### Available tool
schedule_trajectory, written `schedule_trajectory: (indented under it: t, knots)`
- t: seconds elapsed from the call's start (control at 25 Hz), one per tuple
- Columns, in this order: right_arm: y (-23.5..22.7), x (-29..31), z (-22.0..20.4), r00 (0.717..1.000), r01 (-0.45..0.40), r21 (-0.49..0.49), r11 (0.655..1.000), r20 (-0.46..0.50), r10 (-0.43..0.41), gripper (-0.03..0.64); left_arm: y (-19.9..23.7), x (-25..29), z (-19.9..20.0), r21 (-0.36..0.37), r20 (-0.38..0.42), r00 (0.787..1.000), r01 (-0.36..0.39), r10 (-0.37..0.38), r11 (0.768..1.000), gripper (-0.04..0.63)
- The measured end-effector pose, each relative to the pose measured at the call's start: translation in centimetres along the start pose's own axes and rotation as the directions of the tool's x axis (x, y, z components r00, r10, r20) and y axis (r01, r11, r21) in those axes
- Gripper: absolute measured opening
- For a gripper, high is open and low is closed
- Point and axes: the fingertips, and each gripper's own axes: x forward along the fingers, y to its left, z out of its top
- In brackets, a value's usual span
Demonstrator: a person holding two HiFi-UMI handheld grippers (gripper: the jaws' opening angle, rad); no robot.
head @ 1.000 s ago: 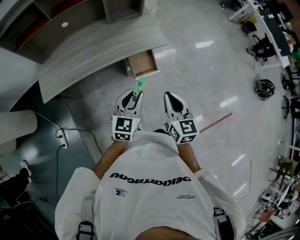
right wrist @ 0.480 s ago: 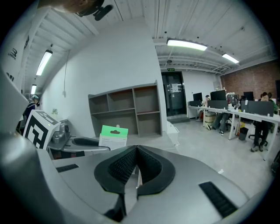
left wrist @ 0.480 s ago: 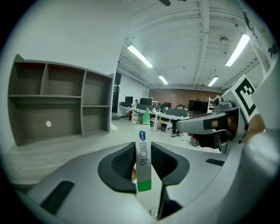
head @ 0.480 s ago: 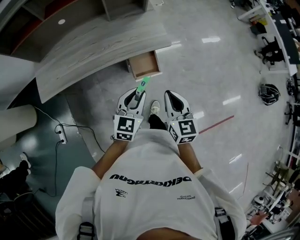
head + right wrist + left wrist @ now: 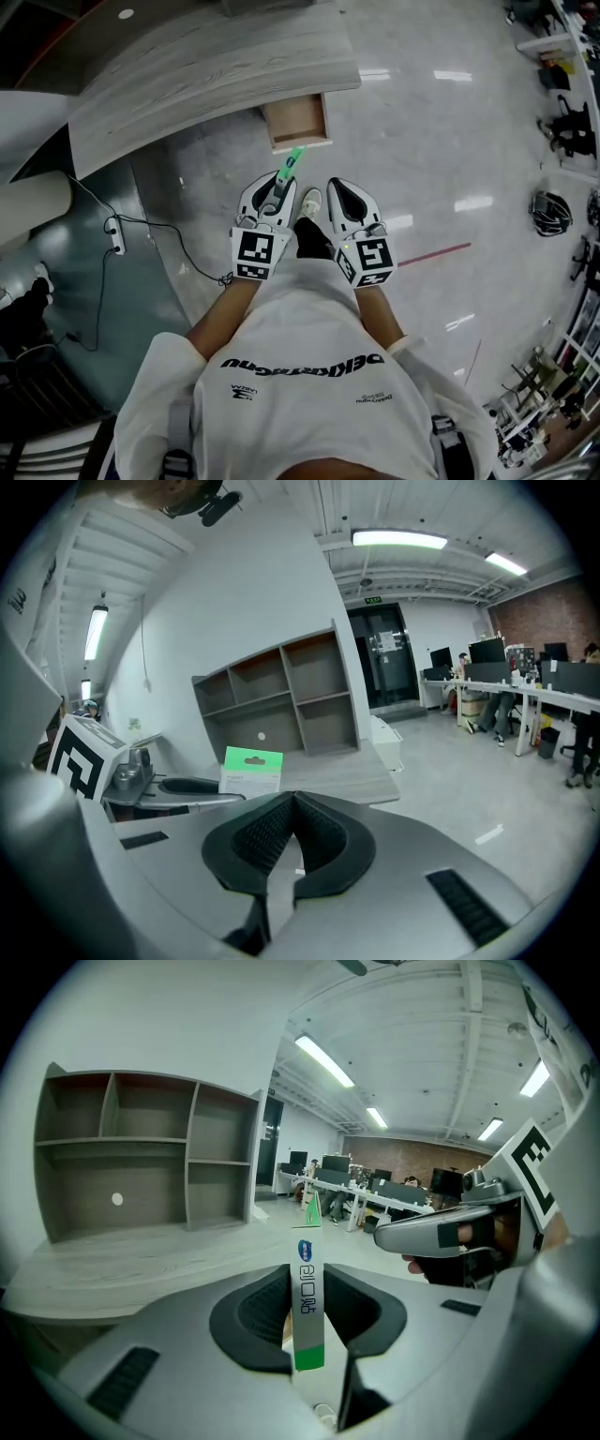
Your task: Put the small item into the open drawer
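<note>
In the left gripper point(image 5: 306, 1283), a flat white pack point(image 5: 307, 1321) shows green ends.

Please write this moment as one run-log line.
left tool: shut on green-white packet | right tool: shut, empty | drawer: open, packet not yet inside

Office: rows of desks point(image 5: 553, 698), monitors point(image 5: 487, 651)

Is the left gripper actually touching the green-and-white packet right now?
Touching. In the left gripper view, the packet stands edge-on inside the left gripper, with both jaws pressed against its flat sides.
</note>
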Motion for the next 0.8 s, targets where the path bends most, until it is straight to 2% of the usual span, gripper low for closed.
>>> schedule_trajectory:
  t: [0.28, 0.8]
  knots:
    - [-1.0, 1.9, -1.2, 0.998, -0.058, 0.012, 0.998, -0.037, 0.058, 0.029, 0.9, 1.8, -1.2, -0.052, -0.031, 0.997, -0.075, 0.074, 0.996, 0.1]
    - [-4.4, 6.0, -5.4, 0.997, -0.036, 0.079, 0.996, -0.061, 0.041, 0.029, 3.4, 6.3, -6.2, -0.147, -0.084, 0.988, -0.142, 0.131, 0.979, 0.1]
